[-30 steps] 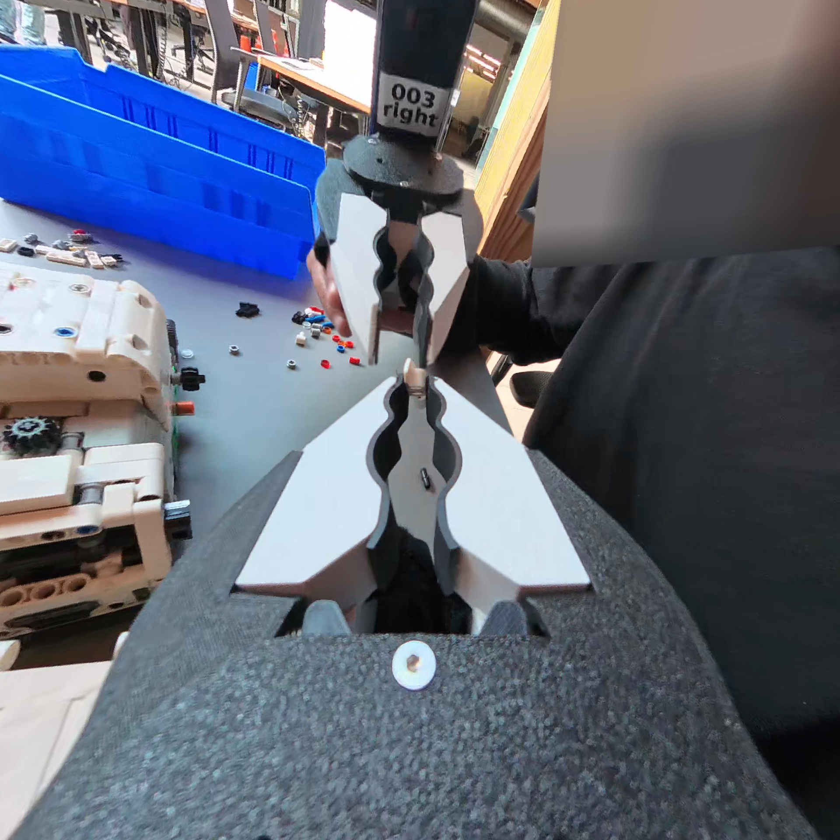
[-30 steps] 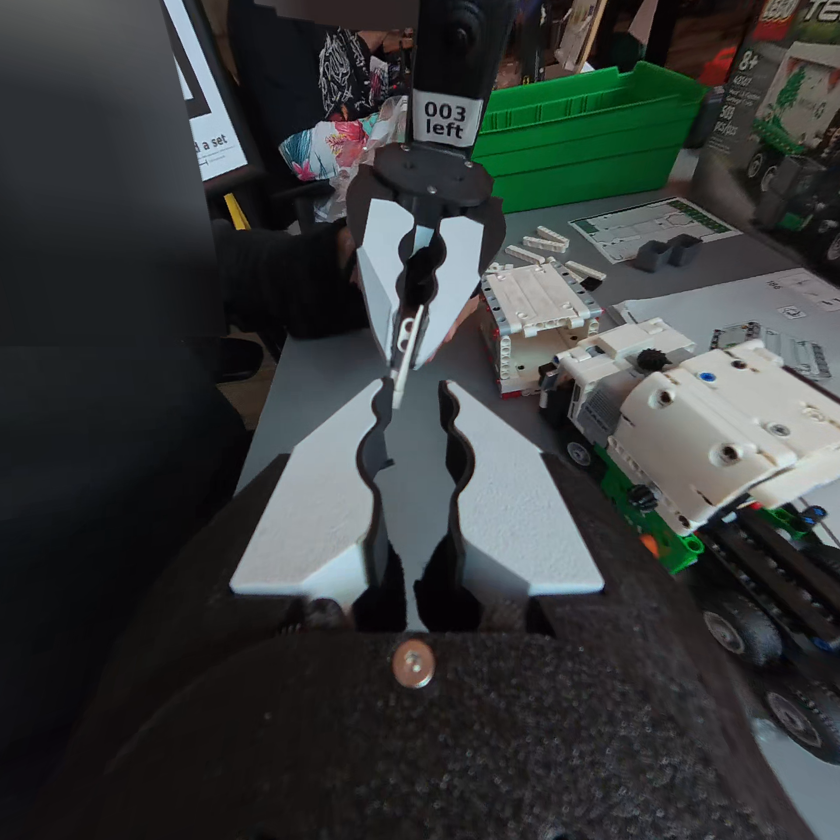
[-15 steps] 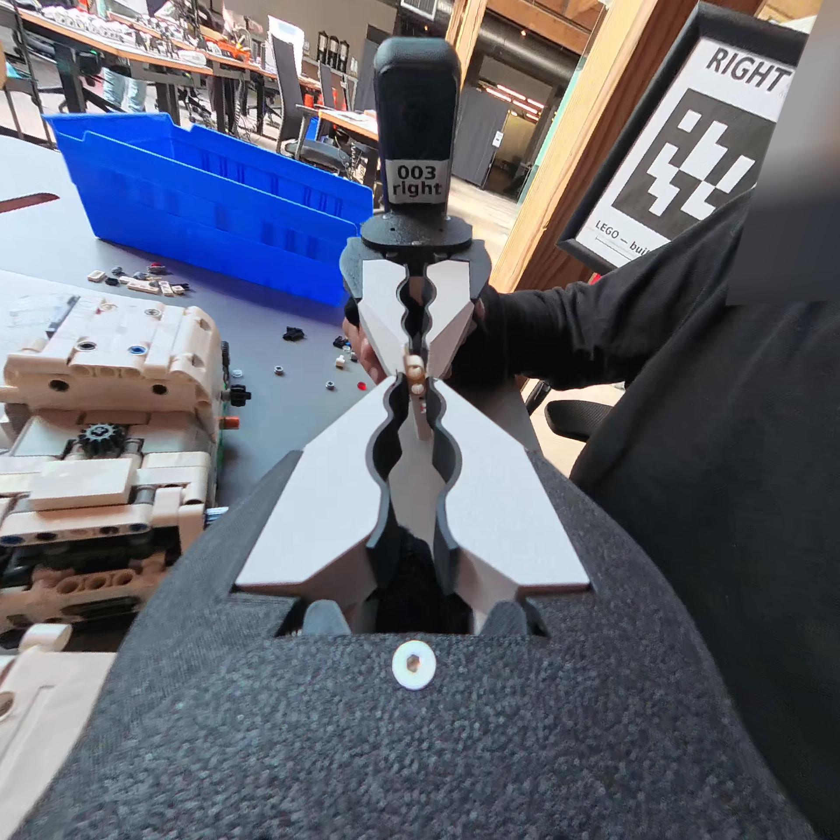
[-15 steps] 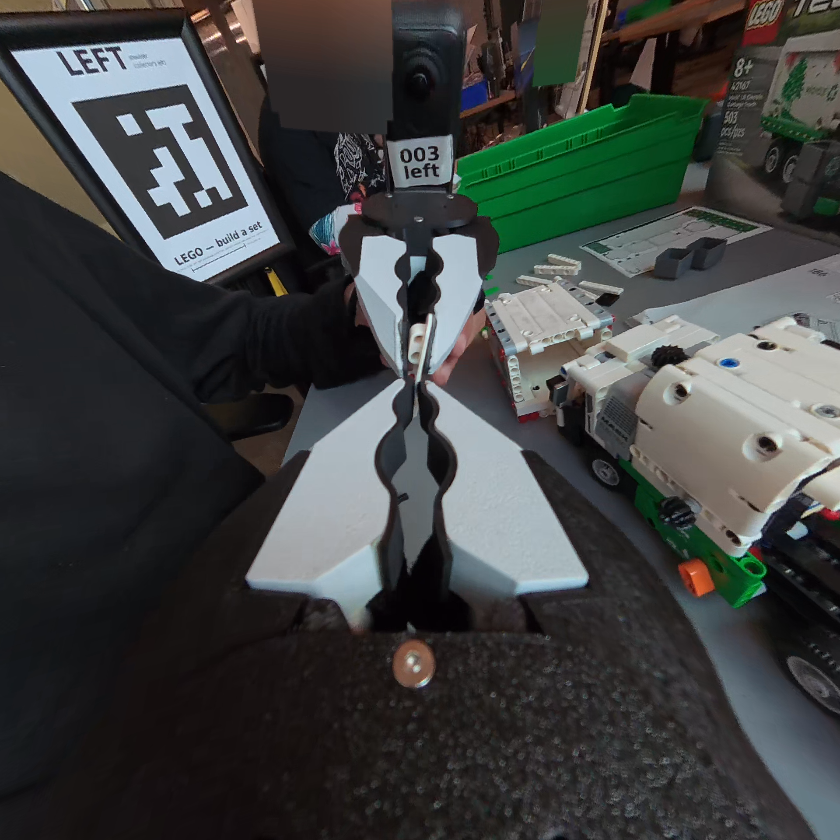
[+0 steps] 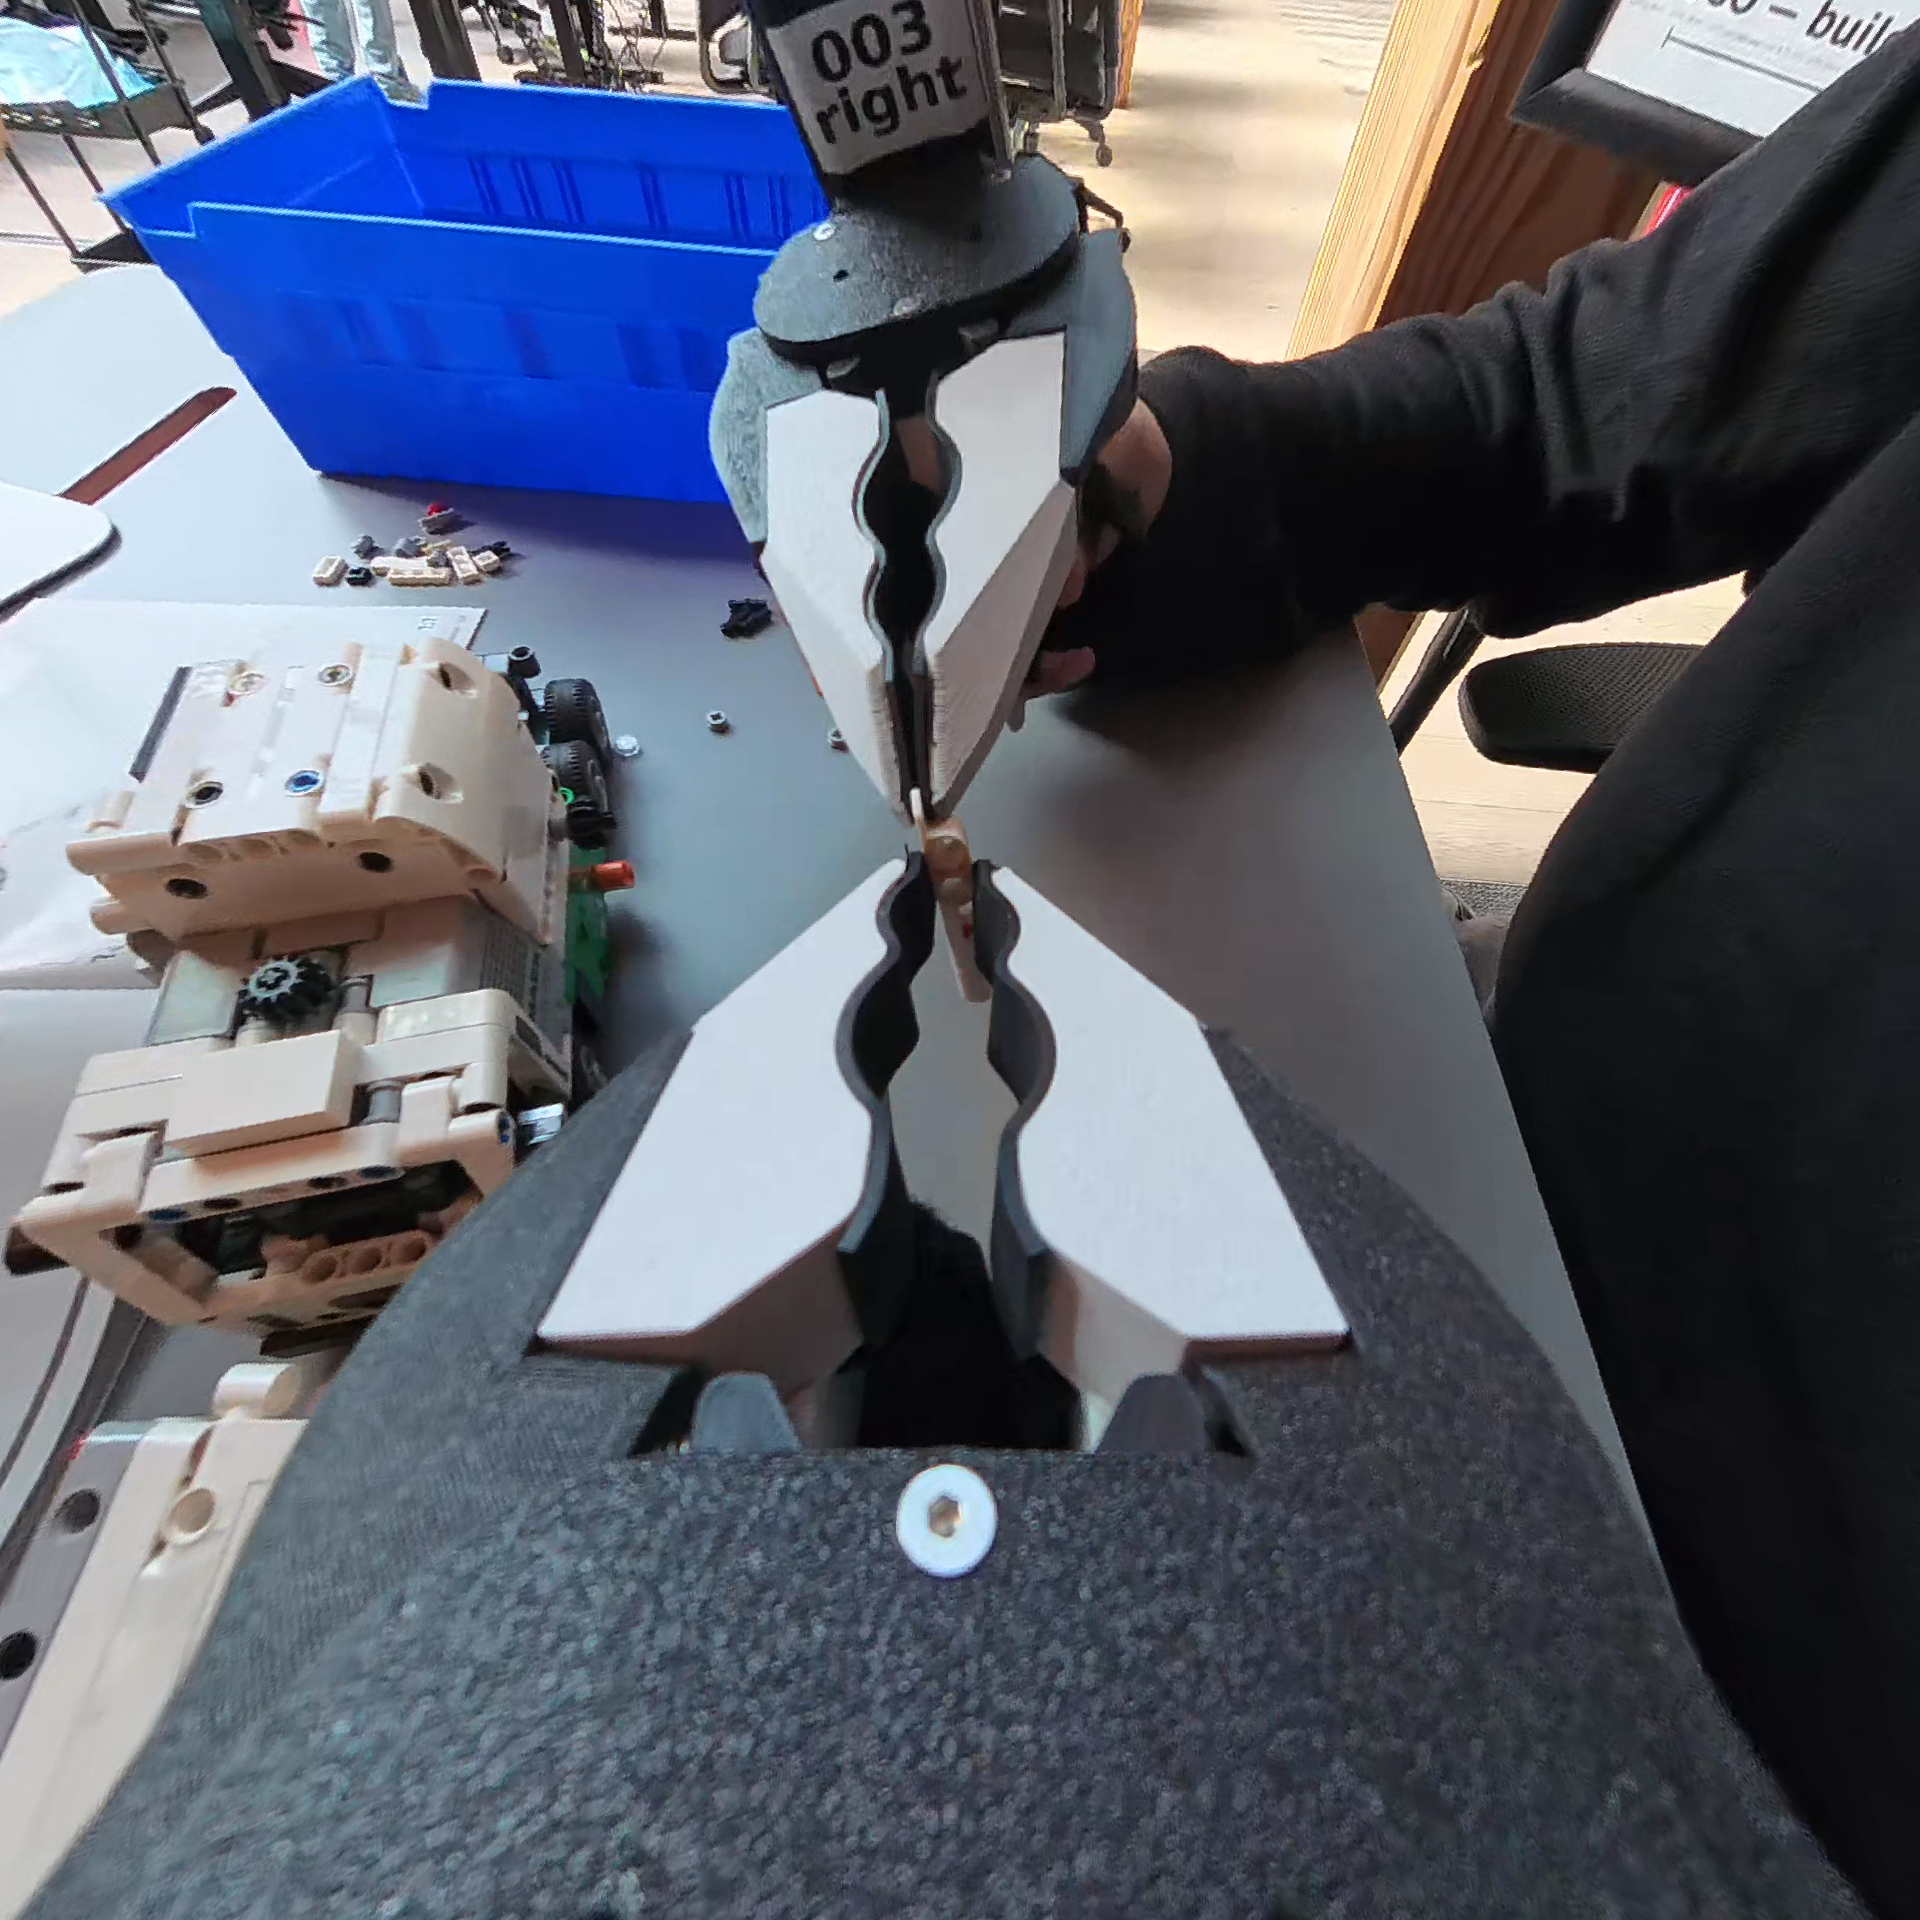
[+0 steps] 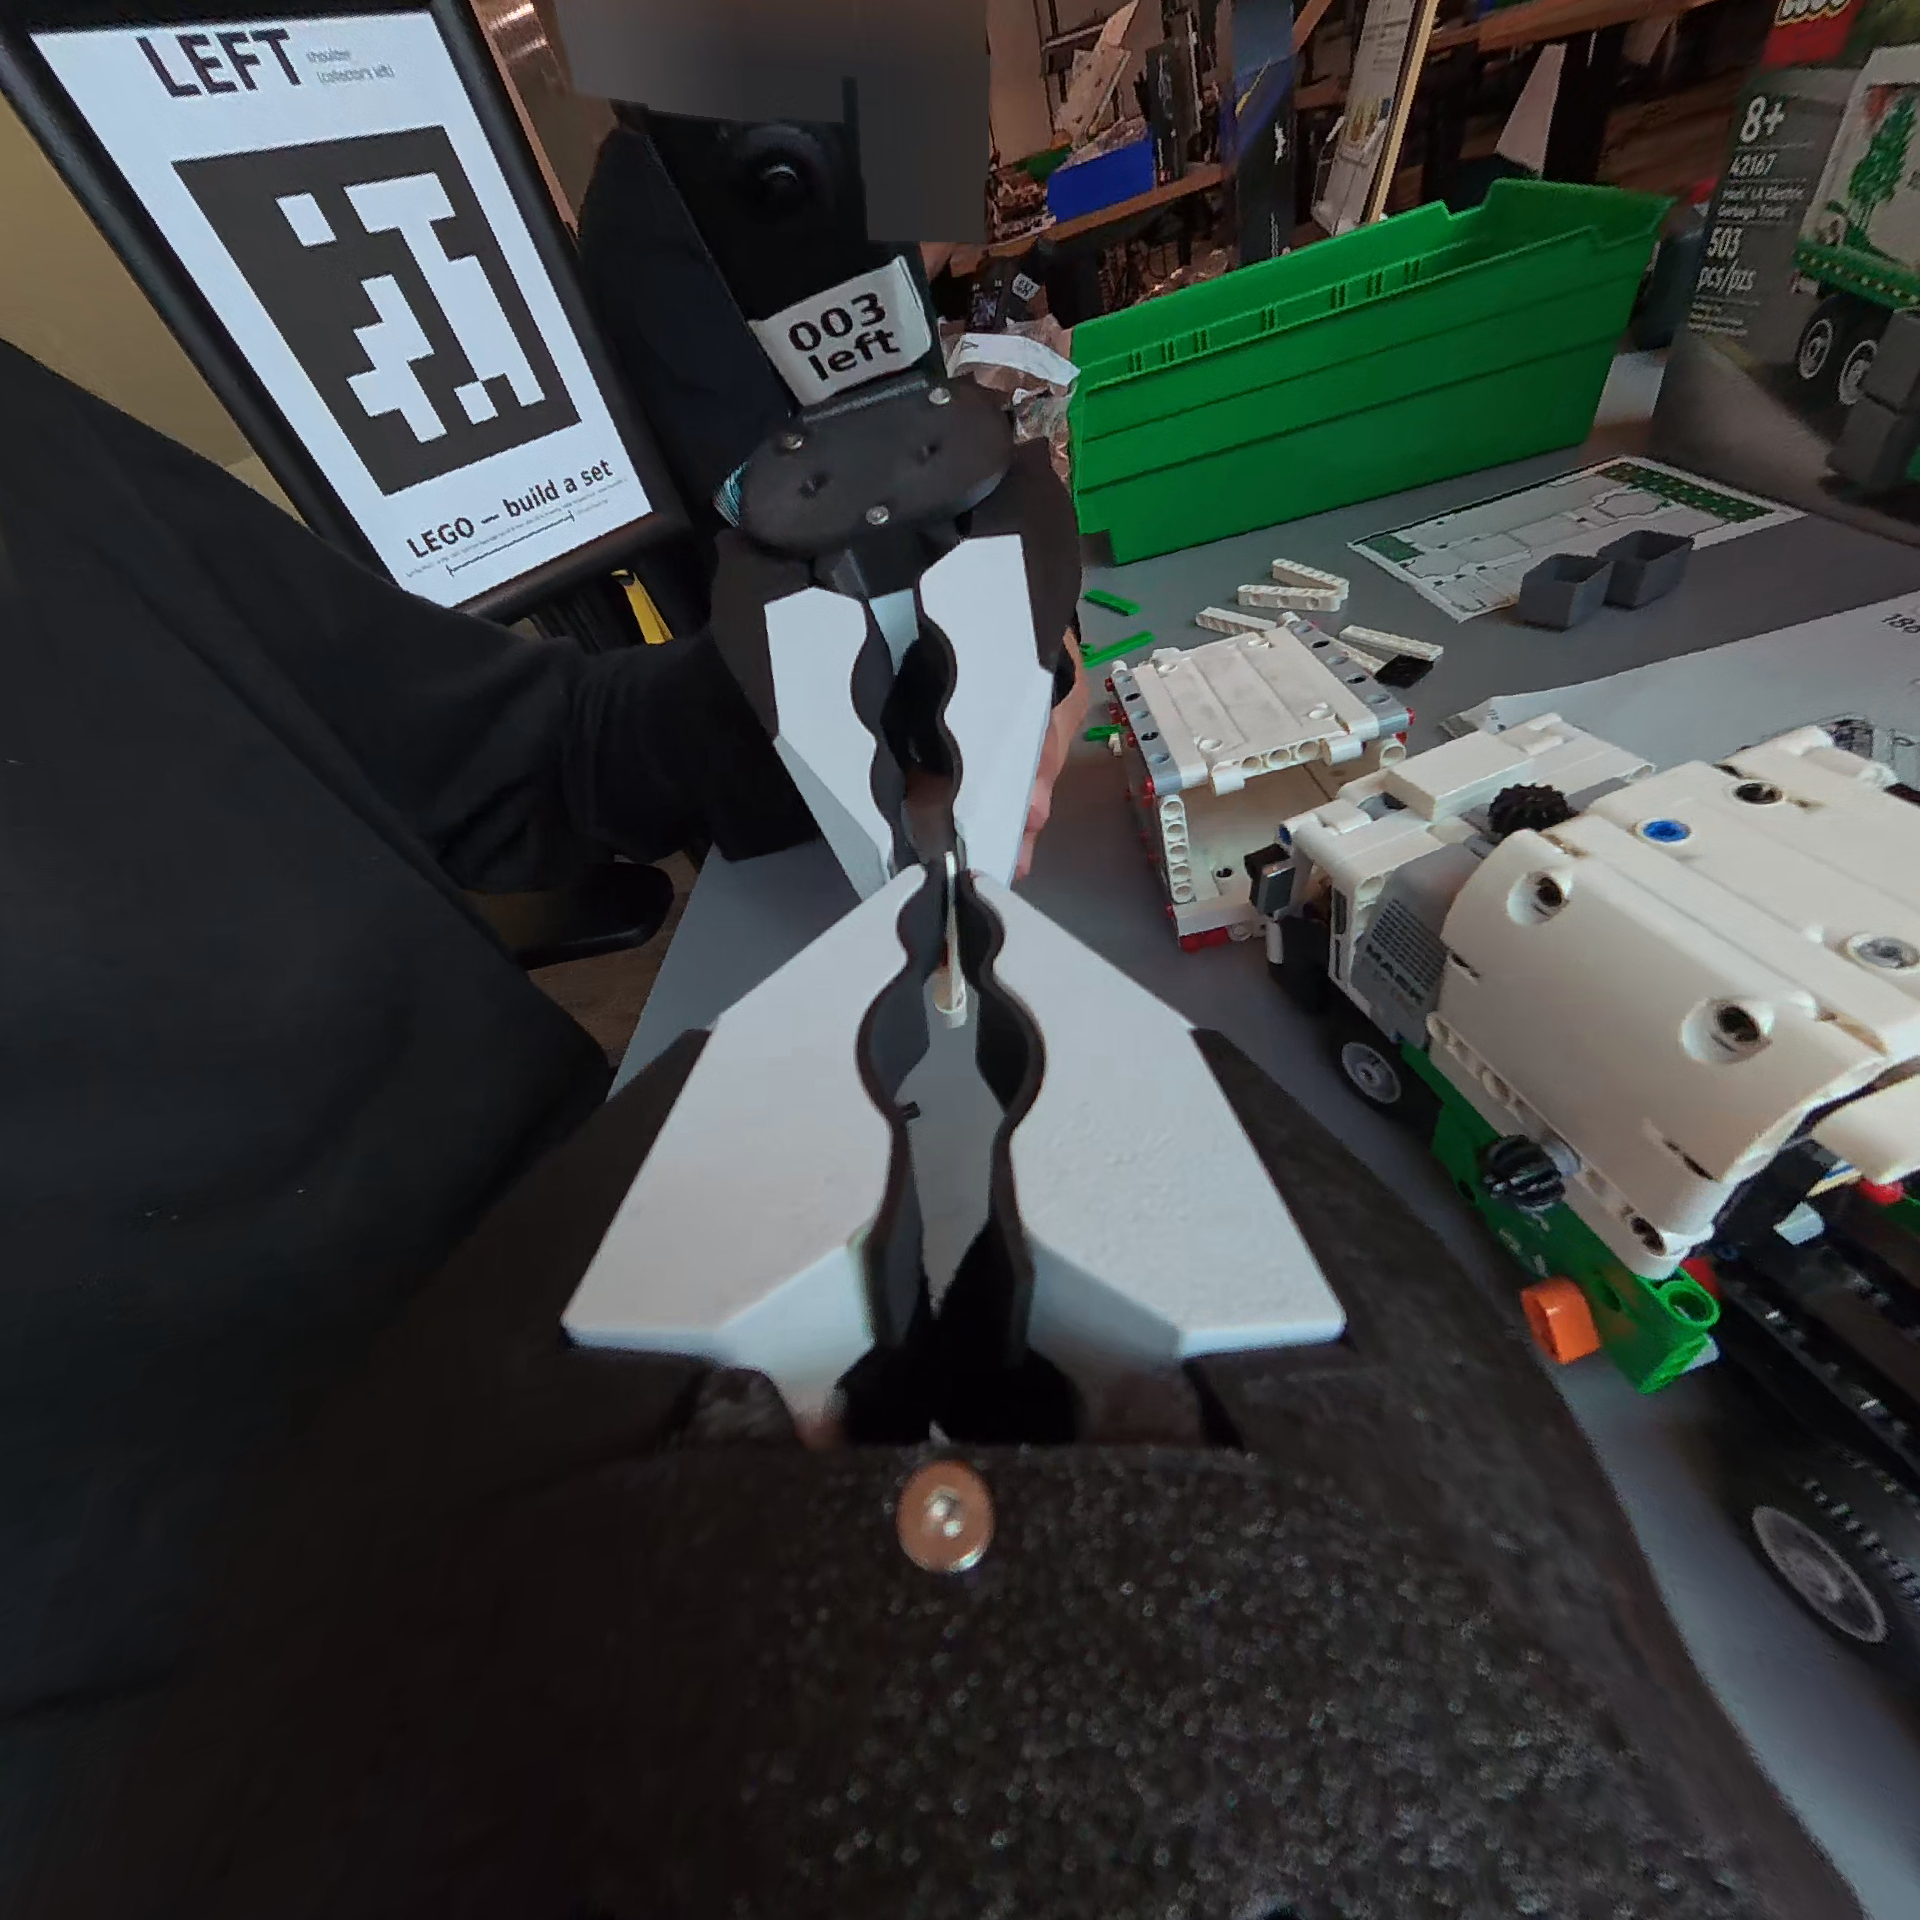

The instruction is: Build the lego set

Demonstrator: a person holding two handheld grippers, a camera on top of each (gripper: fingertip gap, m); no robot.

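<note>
A thin white lego beam is held in the air between both grippers, above the grey table's near edge. My left gripper is shut on one end of it. My right gripper is shut on the other end of the beam. The two grippers point at each other, tip to tip. The right gripper faces me in the left wrist view, and the left gripper faces me in the right wrist view. The partly built white and green truck stands on the table beside them.
A blue bin and several small loose parts lie behind the truck. A green bin, a white box-shaped sub-assembly, loose white beams, grey trays and instruction sheets sit on the far side. A person's black sleeves flank both grippers. My left and right fingertips are right by each other.
One second ago my right gripper was open and only the left held the beam. The right has since shut on the beam's free end. Both grippers have tilted downward.
</note>
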